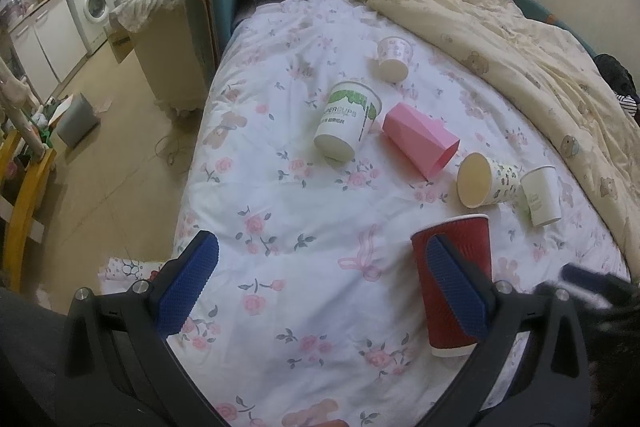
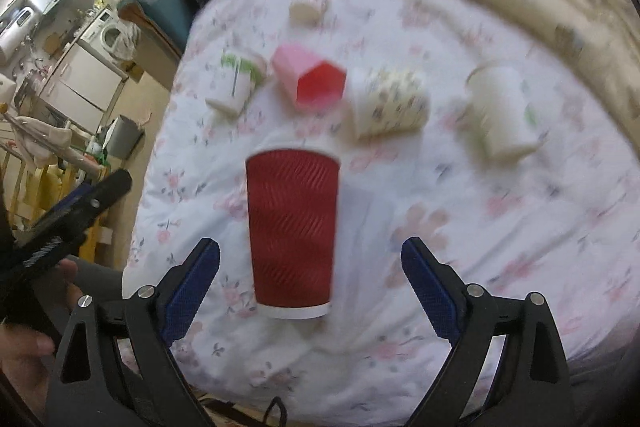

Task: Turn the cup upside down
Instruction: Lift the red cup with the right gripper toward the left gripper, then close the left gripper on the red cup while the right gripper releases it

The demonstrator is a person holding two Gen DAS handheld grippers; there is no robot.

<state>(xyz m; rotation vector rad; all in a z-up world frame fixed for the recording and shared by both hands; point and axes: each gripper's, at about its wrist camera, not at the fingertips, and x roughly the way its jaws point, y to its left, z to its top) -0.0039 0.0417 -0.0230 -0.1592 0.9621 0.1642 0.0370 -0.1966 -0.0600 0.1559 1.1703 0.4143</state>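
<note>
A red ribbed paper cup [image 2: 292, 235] lies on its side on the floral bed cover, rim pointing away. In the right wrist view it lies between and just beyond the open fingers of my right gripper [image 2: 311, 255], touching neither. In the left wrist view the red cup [image 1: 460, 255] sits partly behind the right finger of my open left gripper [image 1: 320, 251], which holds nothing. The right wrist view is blurred.
Several other cups lie on the bed: a green-print white cup [image 1: 347, 120], a pink faceted cup [image 1: 420, 143], a small pink-dotted cup [image 1: 394, 58], a patterned cup [image 1: 486, 185] and a white cup [image 1: 541, 195]. A cream duvet [image 1: 520, 27] is bunched on the right. The bed edge drops to floor on the left.
</note>
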